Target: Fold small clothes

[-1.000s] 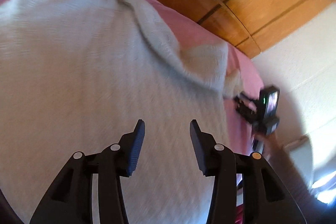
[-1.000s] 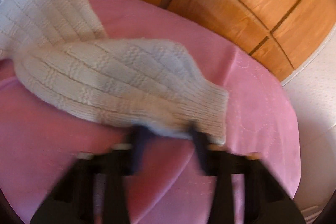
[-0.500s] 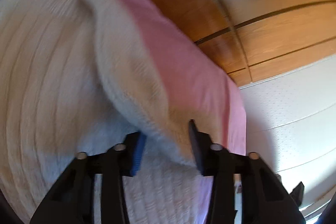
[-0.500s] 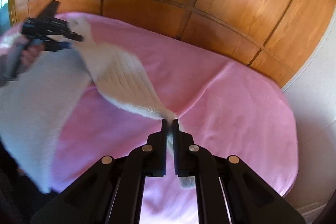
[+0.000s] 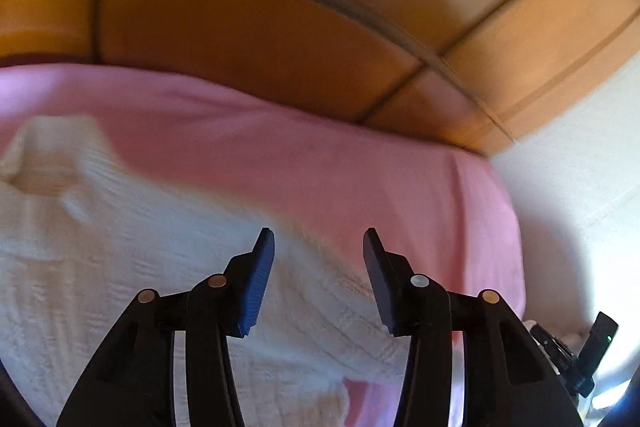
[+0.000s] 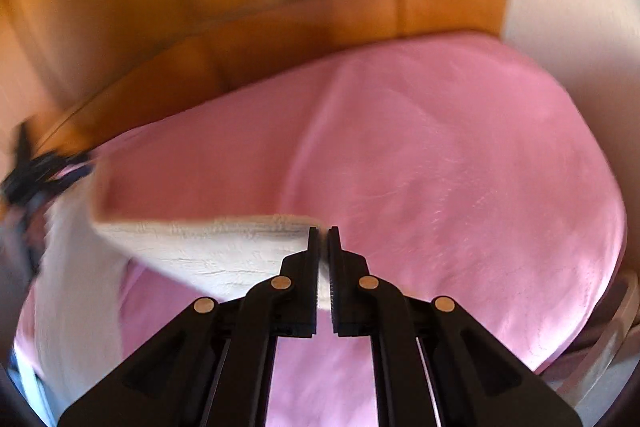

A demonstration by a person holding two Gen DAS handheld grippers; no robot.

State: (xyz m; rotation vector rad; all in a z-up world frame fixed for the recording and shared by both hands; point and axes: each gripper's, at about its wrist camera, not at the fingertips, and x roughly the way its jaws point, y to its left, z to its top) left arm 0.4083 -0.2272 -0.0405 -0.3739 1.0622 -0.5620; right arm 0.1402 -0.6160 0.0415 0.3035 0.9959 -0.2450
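Note:
A white knitted sweater (image 5: 120, 259) lies on a pink bed cover (image 5: 320, 163). In the left wrist view my left gripper (image 5: 318, 239) hovers over the sweater where its sleeve (image 5: 340, 307) runs off to the right. Its jaws are opening and the pads press on nothing. In the right wrist view my right gripper (image 6: 323, 233) is shut on the cuff end of the sleeve (image 6: 208, 247), held up off the pink cover (image 6: 460, 187) and stretched to the left. The left gripper (image 6: 40, 171) shows there as a dark blur at the left edge.
Orange wooden panelling (image 5: 240, 27) rises behind the bed. A white wall (image 5: 580, 167) stands to the right of it. The right gripper's body (image 5: 576, 359) shows at the lower right of the left wrist view. The pink cover rounds off at its right edge (image 6: 600, 247).
The right gripper closed on the cuff, lifted it off the cover and rolled. The left gripper narrowed around the sleeve's upper part, then spread again and moved across the sweater.

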